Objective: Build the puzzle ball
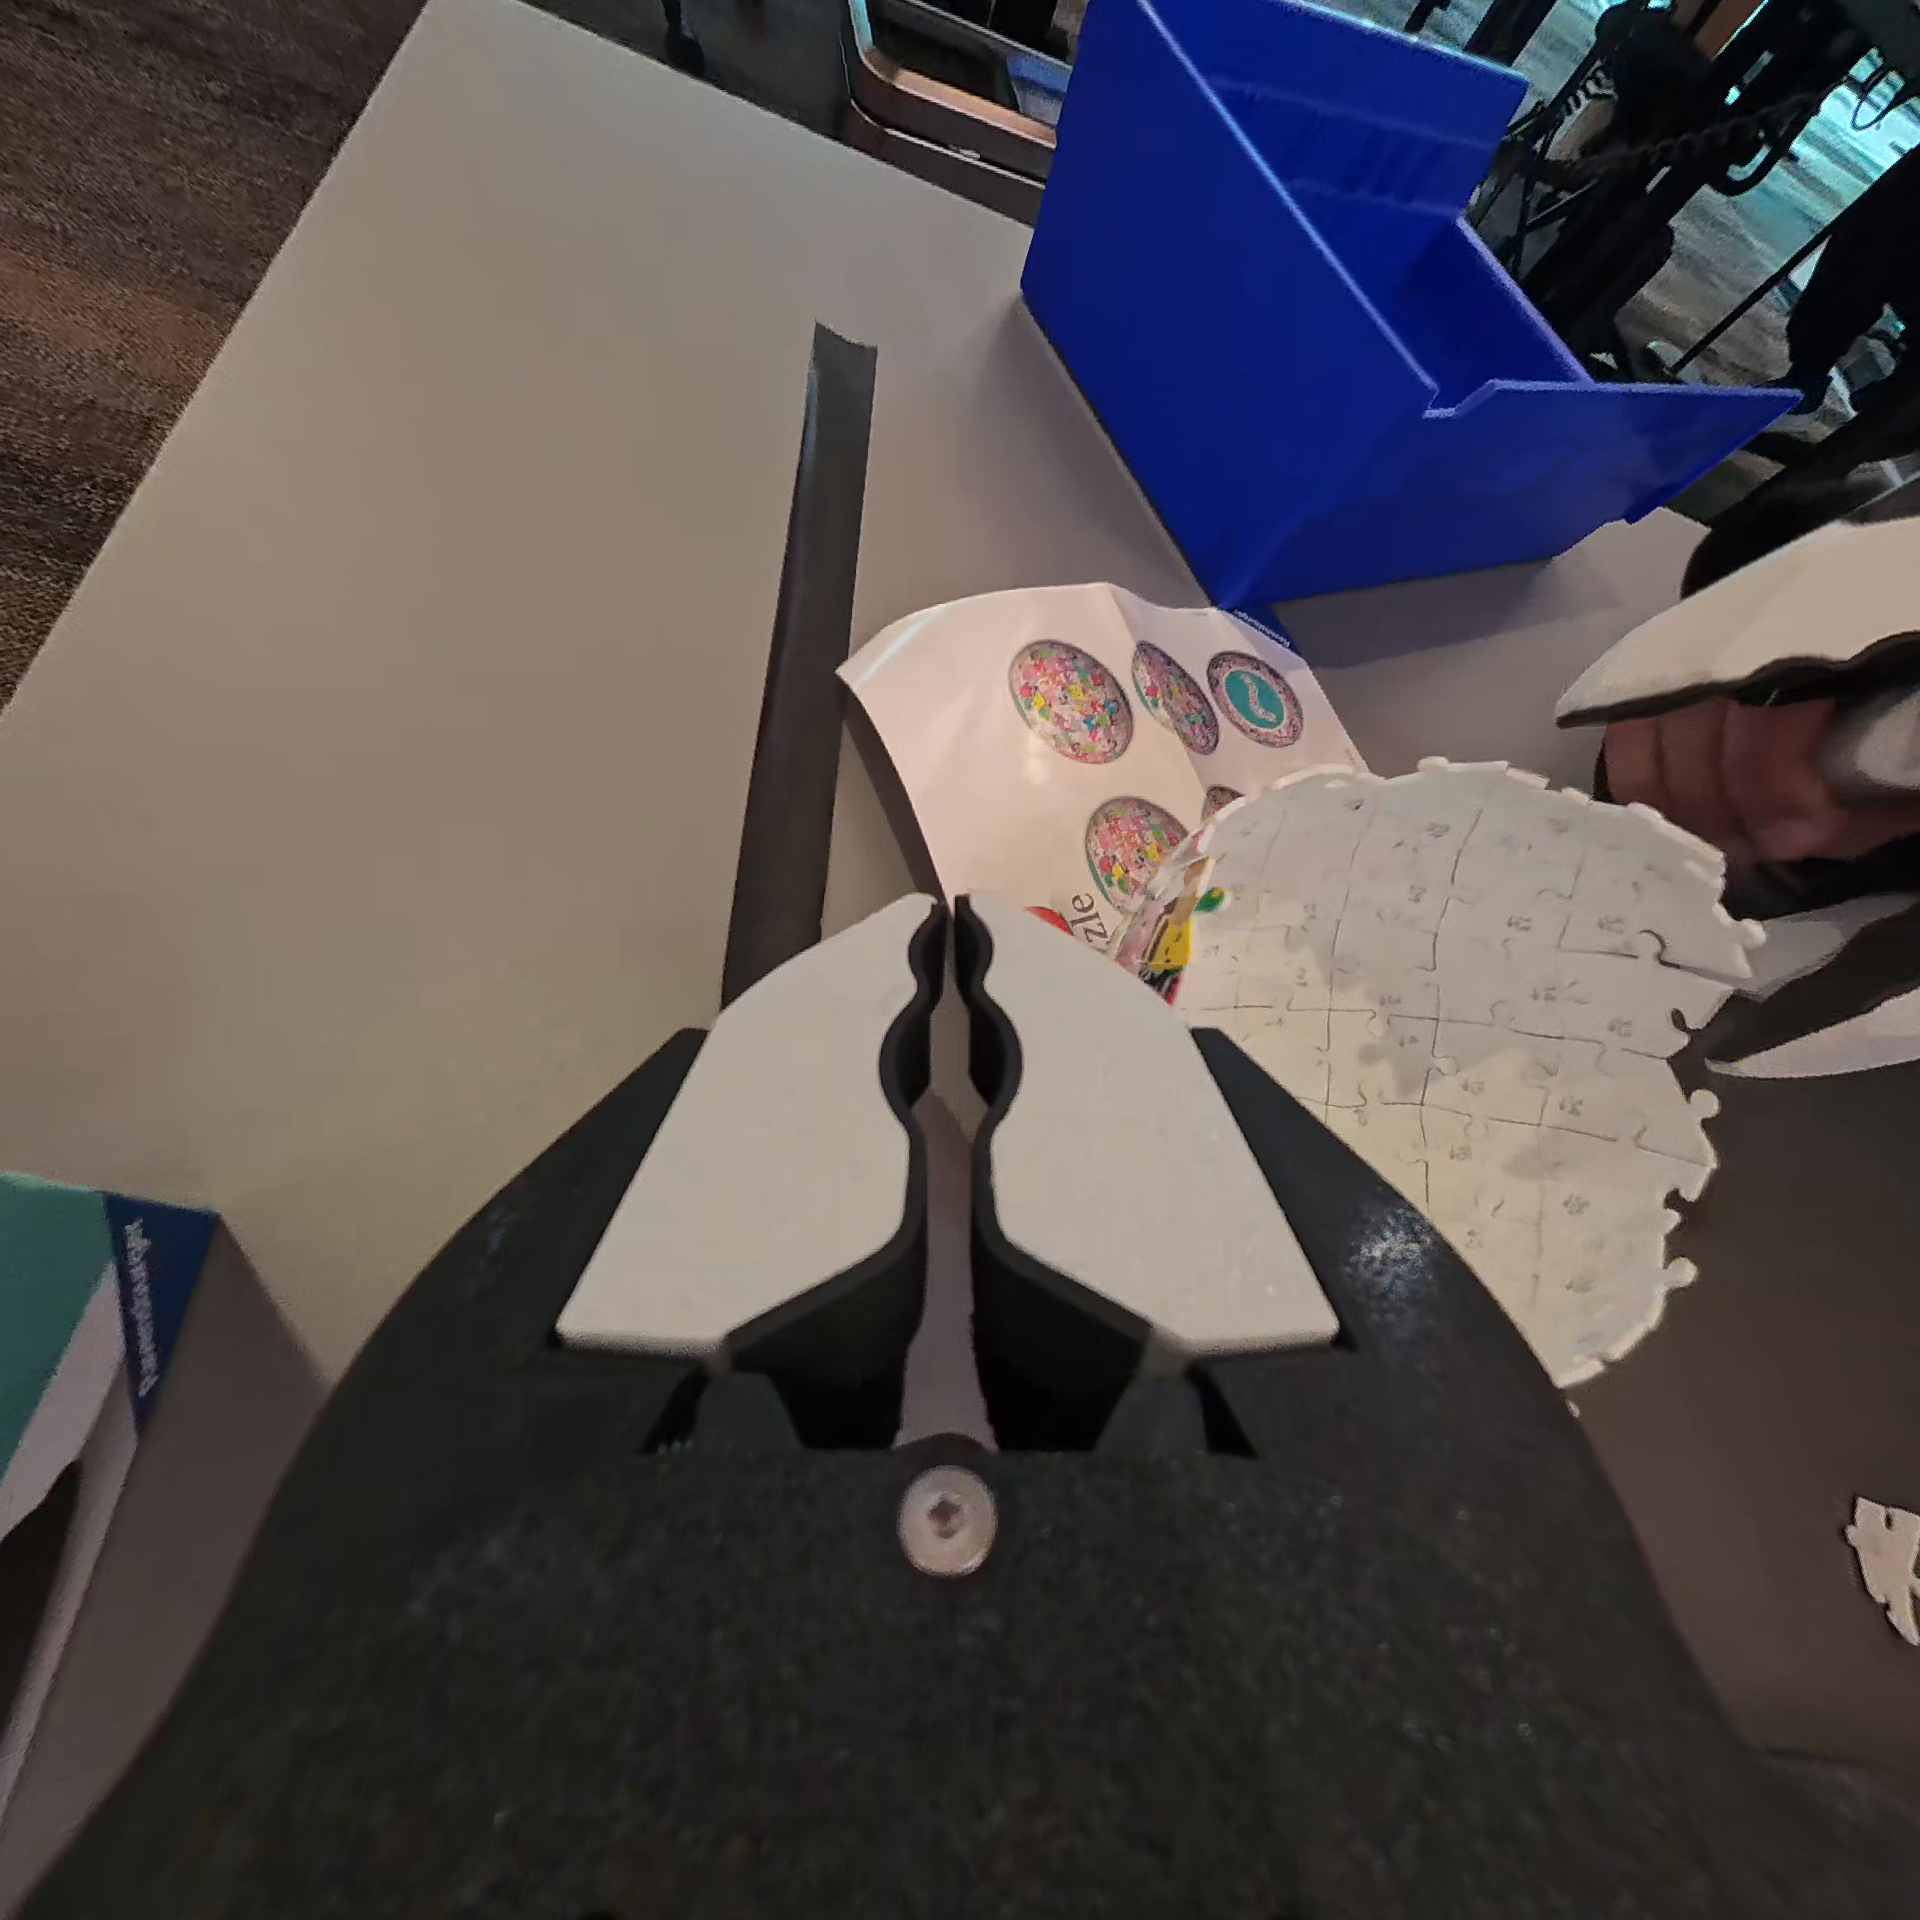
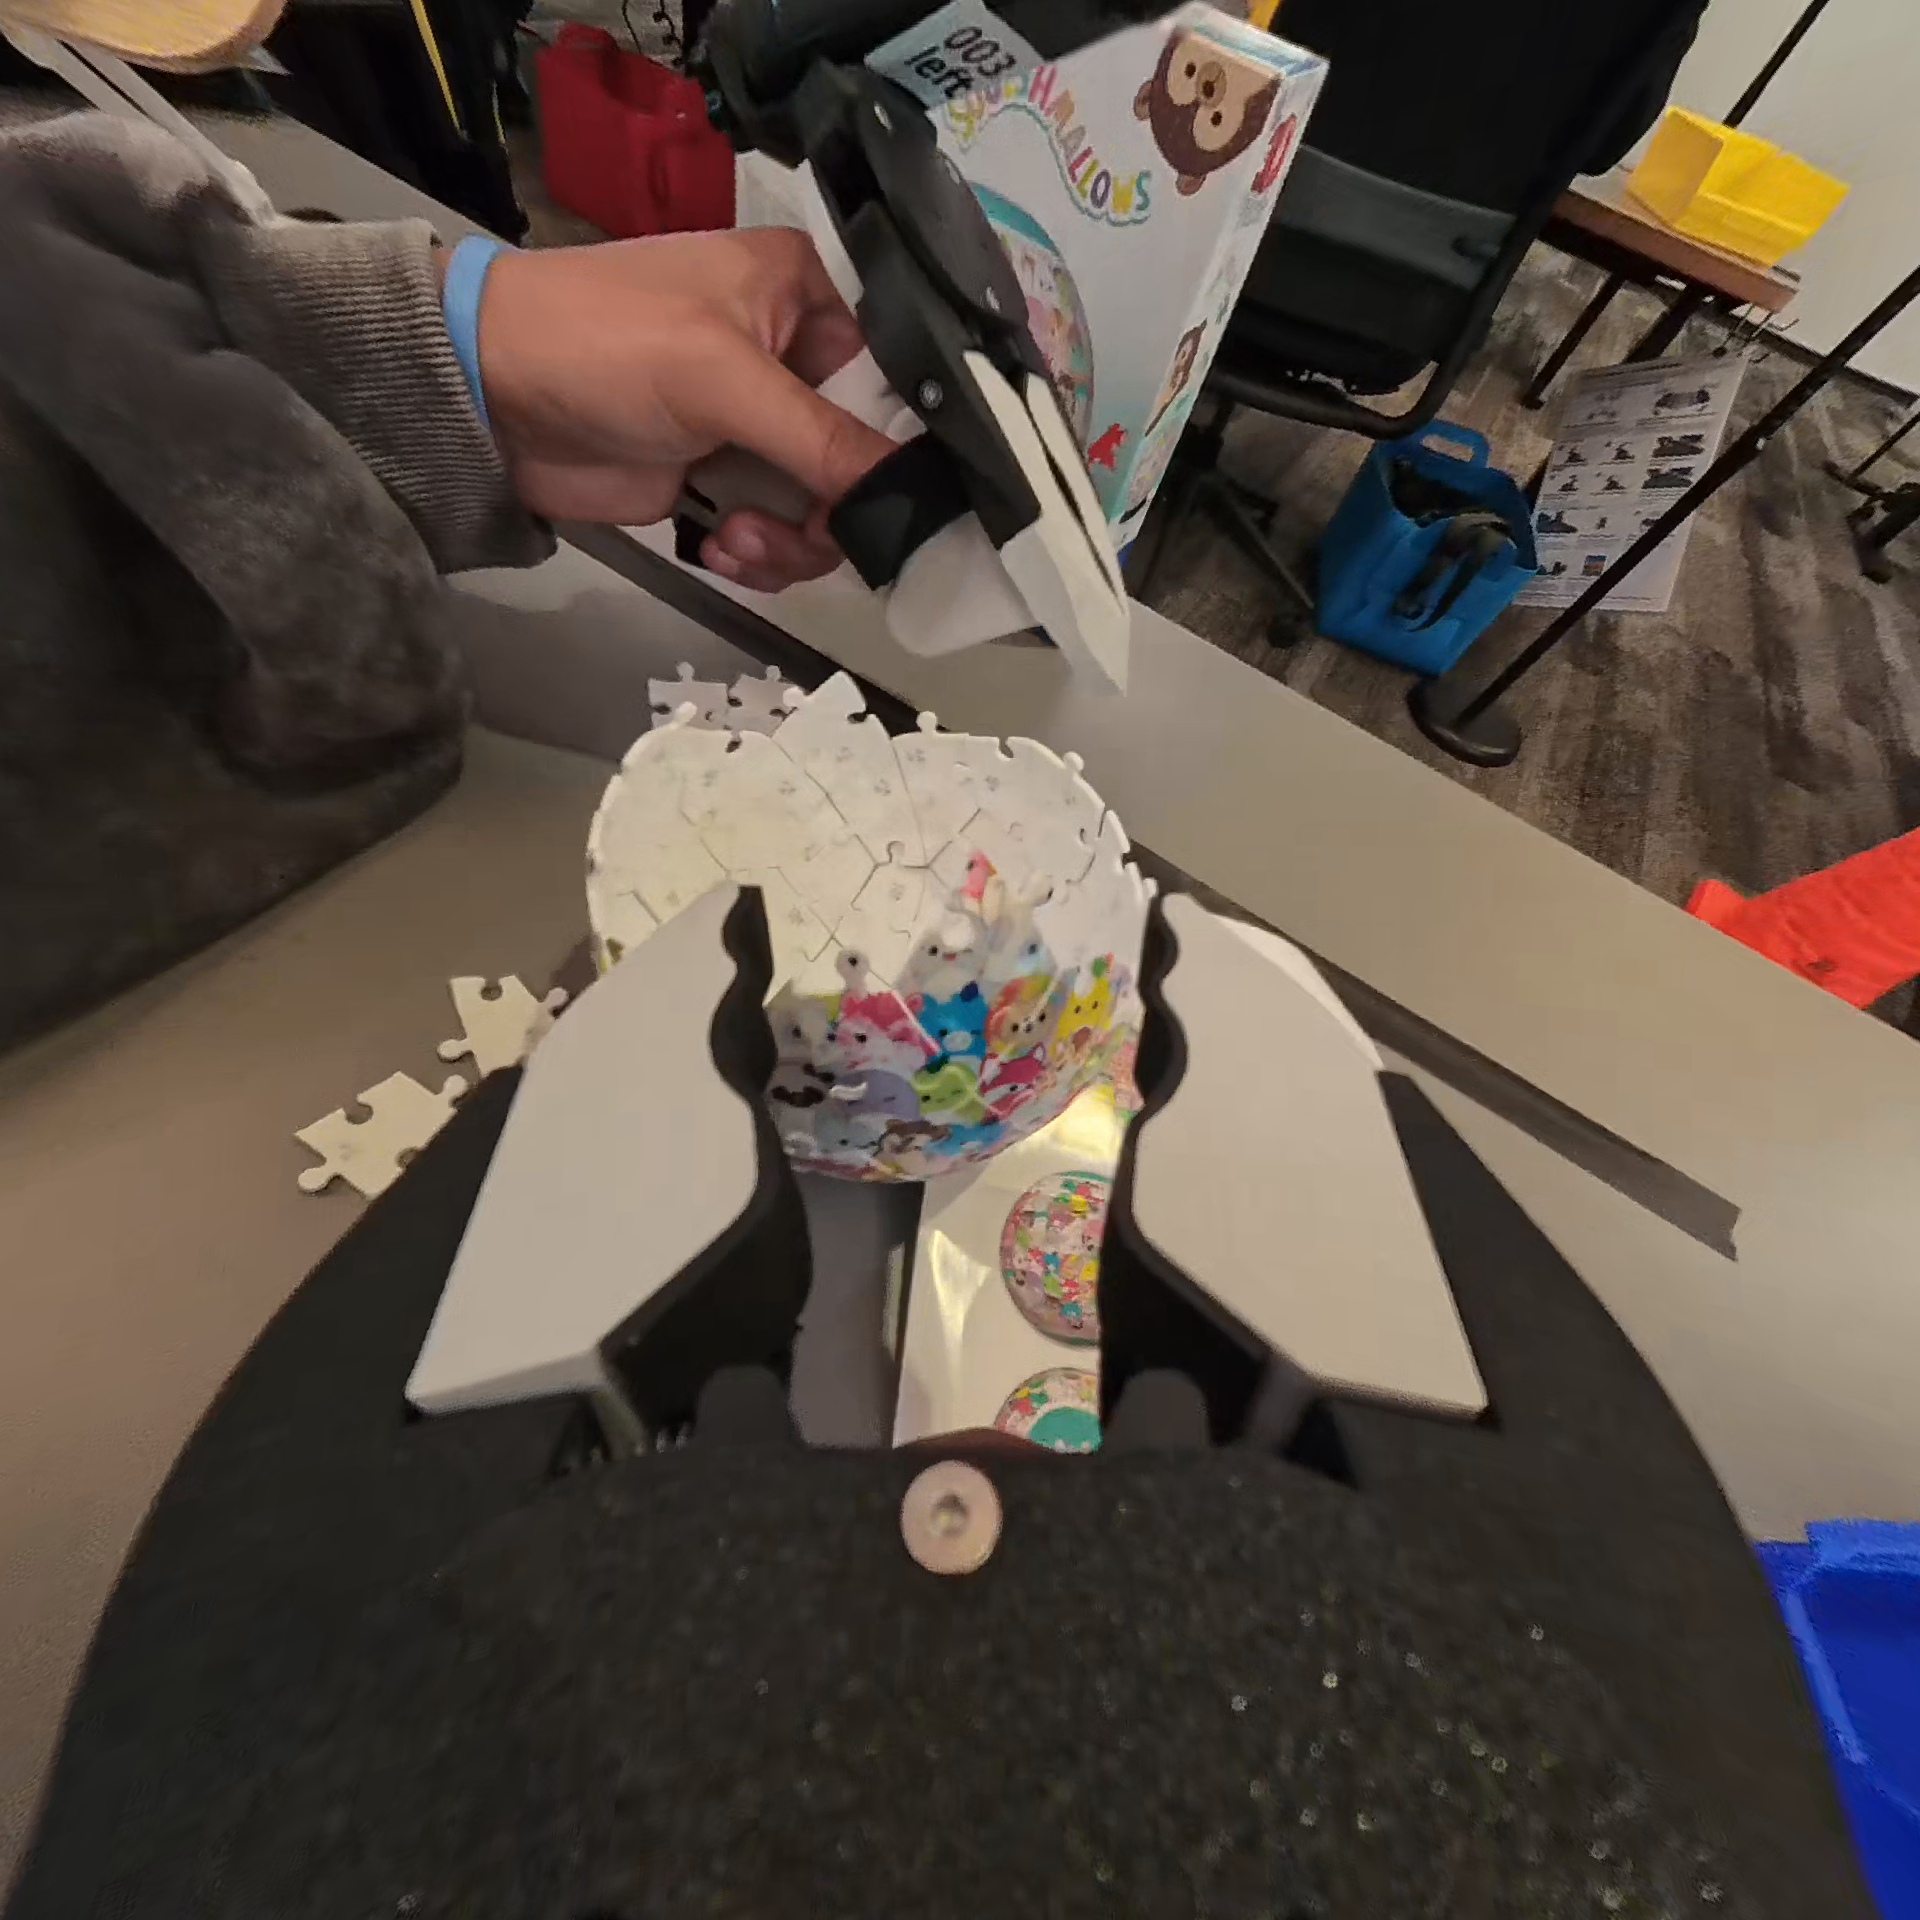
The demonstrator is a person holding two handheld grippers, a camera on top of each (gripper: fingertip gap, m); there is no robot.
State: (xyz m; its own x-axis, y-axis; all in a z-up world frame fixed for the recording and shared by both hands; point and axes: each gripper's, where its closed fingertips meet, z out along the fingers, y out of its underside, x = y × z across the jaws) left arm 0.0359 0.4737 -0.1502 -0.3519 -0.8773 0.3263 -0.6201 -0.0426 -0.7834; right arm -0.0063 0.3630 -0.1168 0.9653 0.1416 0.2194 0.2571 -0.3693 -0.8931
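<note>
Right wrist view: I see printed lettering on the puzzle box point(image 2: 1143, 208). My right tongs point(image 2: 951, 1023) gape around the half-built puzzle ball point(image 2: 935, 1060), cartoon-printed outside, white inside. Left tongs point(image 1: 951, 920) are pressed together, empty.

Blue bin point(image 1: 1299, 343), yellow bin point(image 2: 1735, 187).

A pale grey surface point(image 1: 436, 644) is seen, split by a dark seam point(image 1: 805, 665). Just right of that seam an instruction sheet point(image 1: 977, 727) is laid flat, with a blue bin point(image 1: 1299, 343) set beyond it. Left of the seam a puzzle box point(image 1: 94, 1340) is stood. Loose white pieces point(image 2: 379, 1127) are scattered on the near side.
</note>
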